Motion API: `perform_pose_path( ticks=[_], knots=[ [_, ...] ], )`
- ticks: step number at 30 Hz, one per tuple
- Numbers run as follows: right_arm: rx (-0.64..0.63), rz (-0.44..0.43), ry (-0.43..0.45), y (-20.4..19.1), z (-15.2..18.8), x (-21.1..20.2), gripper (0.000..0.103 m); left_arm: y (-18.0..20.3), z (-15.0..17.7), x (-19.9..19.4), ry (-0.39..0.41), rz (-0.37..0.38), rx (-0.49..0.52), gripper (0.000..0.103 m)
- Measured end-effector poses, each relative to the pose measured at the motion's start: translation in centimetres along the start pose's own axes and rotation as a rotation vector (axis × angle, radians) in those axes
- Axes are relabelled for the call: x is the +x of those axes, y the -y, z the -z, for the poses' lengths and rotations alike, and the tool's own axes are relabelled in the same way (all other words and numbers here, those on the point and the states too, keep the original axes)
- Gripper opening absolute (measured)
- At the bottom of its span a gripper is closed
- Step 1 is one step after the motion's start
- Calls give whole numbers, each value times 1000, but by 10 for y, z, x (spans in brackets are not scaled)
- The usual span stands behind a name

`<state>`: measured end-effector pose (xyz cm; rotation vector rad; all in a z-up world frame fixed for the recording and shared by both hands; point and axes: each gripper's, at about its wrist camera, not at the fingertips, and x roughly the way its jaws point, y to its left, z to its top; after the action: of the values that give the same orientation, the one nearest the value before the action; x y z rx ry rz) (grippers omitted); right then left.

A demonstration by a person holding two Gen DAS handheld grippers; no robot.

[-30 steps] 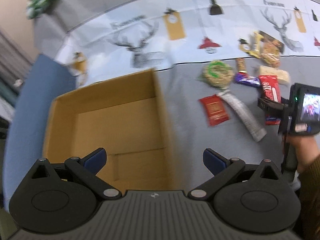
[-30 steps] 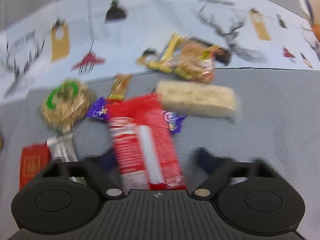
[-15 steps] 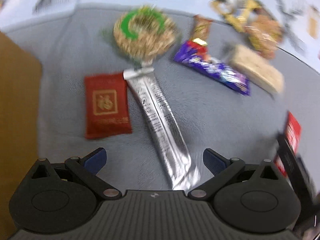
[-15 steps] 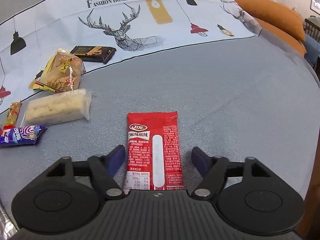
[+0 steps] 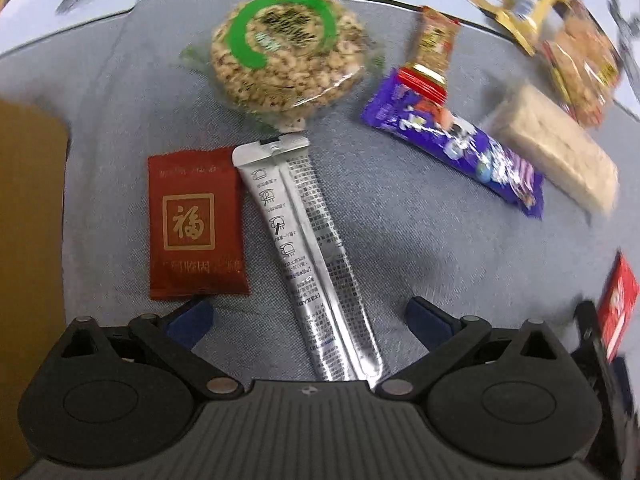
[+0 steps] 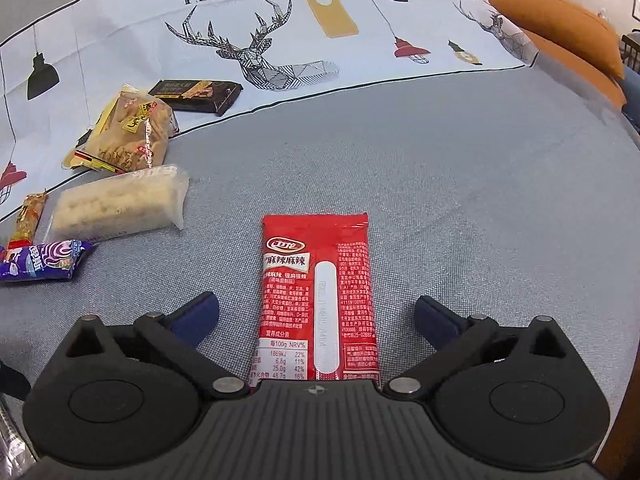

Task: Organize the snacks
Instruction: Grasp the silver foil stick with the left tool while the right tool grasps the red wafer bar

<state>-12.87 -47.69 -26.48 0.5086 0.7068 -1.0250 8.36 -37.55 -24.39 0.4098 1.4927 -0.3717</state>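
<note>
My left gripper is open, its fingers on either side of a long silver stick packet lying on the grey cloth. A dark red sachet lies just left of it, a round green-labelled cereal cake beyond. My right gripper is open, with a red spicy-snack packet lying flat on the cloth between its fingers. That red packet also shows at the right edge of the left wrist view.
A purple wrapper, a pale rice bar and a small orange bar lie to the right. The cardboard box edge is at the left. A yellow biscuit pack, a black bar and orange cushions show too.
My left gripper swung from over the box to the silver packet and moved closer. My right gripper carried the red packet to the right, then opened; the packet now lies free.
</note>
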Motion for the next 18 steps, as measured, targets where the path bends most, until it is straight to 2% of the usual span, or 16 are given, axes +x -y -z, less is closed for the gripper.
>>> perform_pose_path(
  ticks=[1, 2, 3, 4, 7, 9, 11, 13, 15, 18],
  knots=[
    [6, -3, 1, 1, 0, -1, 86, -3, 3, -8, 21, 16, -6, 56],
    [5, 0, 22, 1, 0, -5, 70, -7, 5, -18, 43, 35, -14, 27],
    [-7, 4, 47, -1, 1, -10, 48, -9, 6, -26, 36, 58, -7, 21],
    [-20, 14, 53, -3, 0, -13, 47, -12, 9, -32, 34, 78, -9, 21],
    [1, -5, 69, -2, -1, -17, 44, -21, 21, -57, 114, 107, 15, 20],
    [21, -16, 136, -3, -5, -30, 44, -28, 30, -78, 143, 158, 28, 20],
    [10, -18, 231, -8, -9, -52, 43, -39, 43, -104, 181, 199, 46, 20],
    [38, -59, 290, -8, -12, -81, 43, -54, 64, -131, 233, 226, 66, 20],
    [71, -110, 320, -5, -9, -112, 43, -67, 85, -154, 278, 253, 84, 20],
    [104, -203, 326, 0, 4, -164, 44, -91, 124, -194, 347, 255, 115, 20]
  ],
)
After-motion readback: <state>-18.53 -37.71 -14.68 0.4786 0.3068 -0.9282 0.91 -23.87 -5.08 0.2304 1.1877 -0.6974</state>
